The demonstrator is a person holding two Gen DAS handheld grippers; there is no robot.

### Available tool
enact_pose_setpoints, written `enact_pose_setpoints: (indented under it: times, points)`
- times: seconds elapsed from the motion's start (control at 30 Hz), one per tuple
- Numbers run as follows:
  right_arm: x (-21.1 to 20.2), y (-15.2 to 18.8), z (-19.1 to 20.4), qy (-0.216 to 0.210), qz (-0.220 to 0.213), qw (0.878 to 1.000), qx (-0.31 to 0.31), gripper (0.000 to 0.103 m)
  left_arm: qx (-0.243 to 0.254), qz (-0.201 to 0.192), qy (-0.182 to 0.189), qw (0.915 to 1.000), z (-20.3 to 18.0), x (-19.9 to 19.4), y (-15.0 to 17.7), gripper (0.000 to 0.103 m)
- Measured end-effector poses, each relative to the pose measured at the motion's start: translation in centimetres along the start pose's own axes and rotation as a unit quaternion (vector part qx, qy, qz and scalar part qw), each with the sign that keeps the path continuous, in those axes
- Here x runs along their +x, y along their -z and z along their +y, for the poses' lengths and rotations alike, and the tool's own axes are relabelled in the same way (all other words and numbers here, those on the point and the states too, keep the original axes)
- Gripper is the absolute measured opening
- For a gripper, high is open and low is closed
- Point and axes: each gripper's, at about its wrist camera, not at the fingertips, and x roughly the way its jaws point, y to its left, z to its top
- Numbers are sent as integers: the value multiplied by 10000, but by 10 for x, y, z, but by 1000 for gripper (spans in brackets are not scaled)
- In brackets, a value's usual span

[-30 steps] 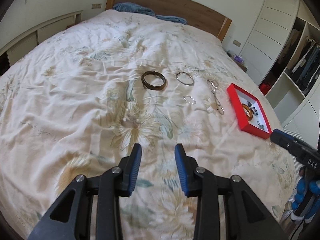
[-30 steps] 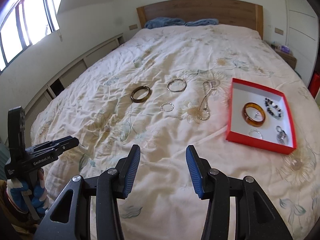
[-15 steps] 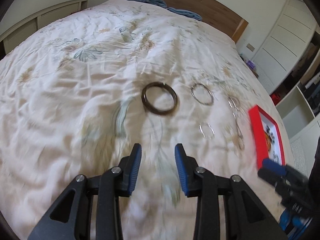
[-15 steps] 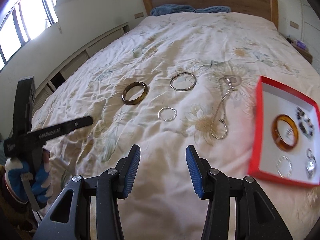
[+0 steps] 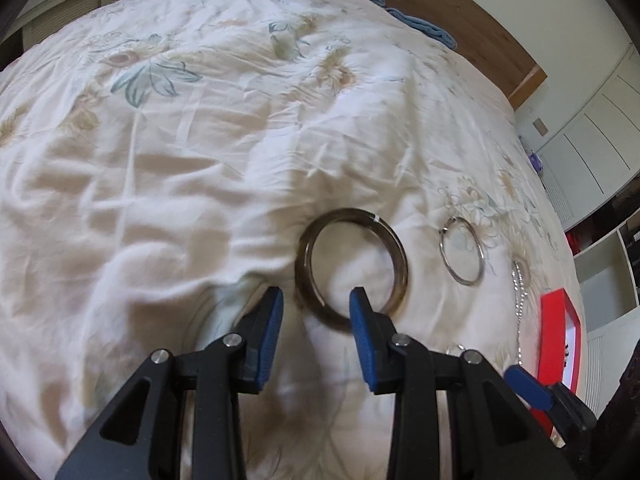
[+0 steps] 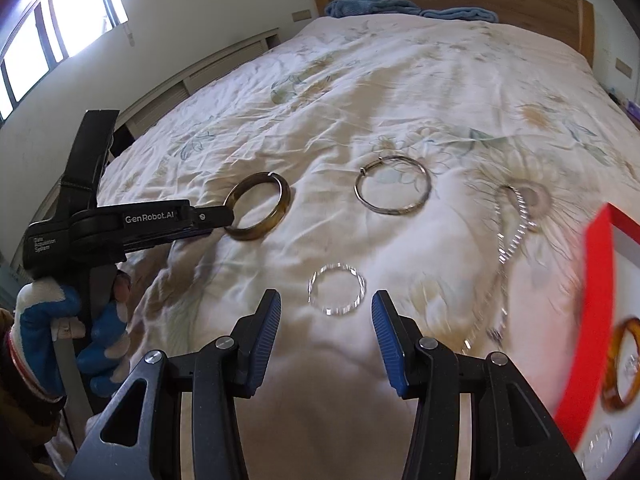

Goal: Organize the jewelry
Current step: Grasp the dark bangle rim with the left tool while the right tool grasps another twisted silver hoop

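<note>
While left gripper (image 5: pixel 316 312) spreads over near rim of bangle (image 5: pixel 351 266) mid-bed, right gripper (image 6: pixel 326 320) gapes before small ring (image 6: pixel 337 289). Bangle looks rigid, slick: I'd pinch across rim.

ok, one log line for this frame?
phase: reach | left gripper: open, straddling near rim of dark bangle | right gripper: open, at small clear ring | red box: right side

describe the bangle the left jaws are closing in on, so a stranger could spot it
On the floral bedspread, loose jewelry lies left of the red box. The dark brown bangle is the leftmost piece, at the left gripper; it is thick and dark, while its neighbours are thin silver.
</note>
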Motion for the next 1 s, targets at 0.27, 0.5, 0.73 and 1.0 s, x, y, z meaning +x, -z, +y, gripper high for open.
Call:
enact_pose_setpoints:
  times: [0.27, 0.5, 0.73, 1.0]
  points:
    - [35, -3, -6, 44, 158, 9999, -45, 49, 119, 107, -287, 9995, -8, 27, -1, 32]
    - [49, -3, -6, 68, 213, 9997, -113, 49, 141, -3, -411, 9991, -7, 32, -2, 19]
    - [52, 0, -2, 141, 199, 9996, -172, 40, 139, -66, -432, 9989, -5, 30, -2, 8]
    - [35, 4, 3, 77, 103, 9999, -114, 39, 194, -107, -441, 9988, -8, 13, 4, 8]
